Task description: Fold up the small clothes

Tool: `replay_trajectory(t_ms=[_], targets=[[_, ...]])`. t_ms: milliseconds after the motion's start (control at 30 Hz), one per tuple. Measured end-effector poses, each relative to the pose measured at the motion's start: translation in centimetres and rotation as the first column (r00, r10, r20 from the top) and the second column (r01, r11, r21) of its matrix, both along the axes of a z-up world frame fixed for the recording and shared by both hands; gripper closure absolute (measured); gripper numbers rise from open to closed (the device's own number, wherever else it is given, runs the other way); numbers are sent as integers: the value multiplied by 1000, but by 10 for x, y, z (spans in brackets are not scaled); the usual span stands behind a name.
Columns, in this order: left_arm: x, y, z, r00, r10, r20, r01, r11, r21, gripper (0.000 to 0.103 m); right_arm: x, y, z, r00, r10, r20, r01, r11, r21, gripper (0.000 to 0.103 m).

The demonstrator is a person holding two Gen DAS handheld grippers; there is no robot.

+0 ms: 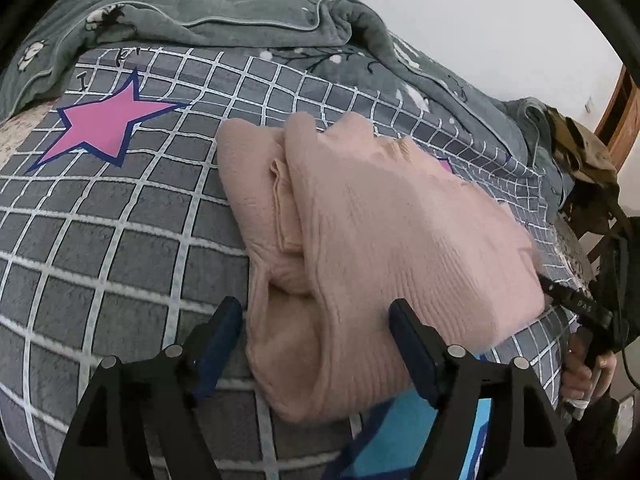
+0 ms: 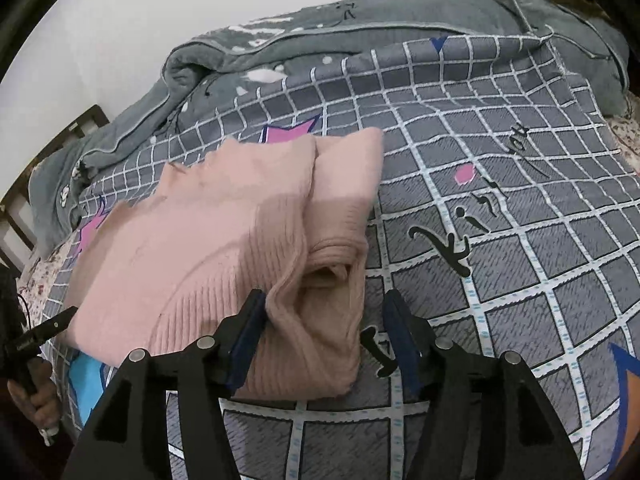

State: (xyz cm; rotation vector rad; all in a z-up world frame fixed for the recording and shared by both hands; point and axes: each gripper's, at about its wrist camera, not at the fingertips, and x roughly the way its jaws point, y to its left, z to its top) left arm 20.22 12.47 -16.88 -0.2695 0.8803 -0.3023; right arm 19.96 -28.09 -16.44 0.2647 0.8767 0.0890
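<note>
**Pink sweater part-folded on the bed, both tools open**

The sweater (image 1: 360, 216) lay on the checked quilt (image 1: 120, 248), one panel folded over the middle and a ribbed edge bunched at the near end. The left tool (image 1: 316, 320) hovered over that near end with its fingers apart, gripping nothing. The right tool (image 2: 324, 312) also stood apart, straddling the bunched hem but not closed on it.

Judging by the lie of the cloth, the step in hand was taking the near hem to fold the sweater in half. To do it well, each tool should pinch all layers at one corner of the hem, not only the top one, lift both corners level, and lay the fold down square so the tucked panel does not slide out. The knit looked soft and thick, so a deep bite would likely hold better.

The quilt bore black script, "Kiss you" (image 2: 476, 216) as best it could be read. A gray blanket (image 1: 224, 24) lay beyond.
</note>
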Motion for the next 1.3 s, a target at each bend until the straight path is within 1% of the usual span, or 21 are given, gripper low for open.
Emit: replay_trajectory(t_ms=[33, 67, 100, 133, 167, 200, 233, 267, 333, 400, 567, 900, 1033, 1200, 1300], targets=[[-2, 0, 0, 1000, 5, 1, -5, 1000, -6, 35, 0, 3, -2, 1000, 11, -7, -11, 1000, -9, 43], [-2, 0, -1, 1000, 8, -2, -8, 1000, -9, 43, 0, 4, -2, 1000, 20, -3, -20, 1000, -23, 46], [-3, 0, -1, 1000, 16, -4, -16, 1000, -12, 48, -2, 6, -3, 1000, 29, 3, -29, 999, -37, 50], [-4, 0, -1, 1000, 22, -7, -22, 1000, -21, 59, -3, 6, -3, 999, 41, 3, -41, 999, -32, 63], [-4, 1, -2, 1000, 22, -14, -23, 999, -40, 70, -4, 7, -3, 999, 51, 4, -51, 999, -19, 70], [-4, 3, -2, 999, 25, -23, -27, 998, -65, 74, -5, 6, -3, 999, 47, 10, -47, 999, -20, 79], [-4, 5, -2, 999, 40, -27, -42, 996, -78, 81, -6, 5, -3, 998, 65, 11, -65, 998, 6, 89], [-5, 8, -1, 998, 48, -30, -51, 994, -97, 83, -8, 3, -2, 998, 66, 13, -66, 997, 31, 91], [-6, 12, 0, 998, 58, -36, -62, 990, -128, 85, -11, -3, 0, 999, 46, 24, -48, 996, 73, 92], [-8, 14, 2, 997, 71, -37, -75, 987, -142, 86, -15, -4, 5, 999, 32, 42, -36, 996, 84, 93], [-18, 10, 11, 997, 75, -17, -77, 990, -118, 88, -28, 0, 19, 997, 39, 73, -44, 996, 73, 94], [-54, 13, 19, 998, 68, -4, -68, 990, -124, 88, -67, 1, 37, 994, 60, 92, -66, 996, 60, 94], [-75, 12, 21, 998, 62, 9, -61, 992, -115, 88, -85, -1, 39, 994, 61, 90, -68, 995, 68, 94], [-99, 10, 23, 998, 56, 12, -55, 993, -106, 88, -112, -3, 40, 993, 75, 92, -80, 996, 49, 94], [-108, 10, 22, 997, 76, 5, -75, 995, -69, 87, -122, -1, 39, 993, 85, 86, -88, 996, 26, 93]])
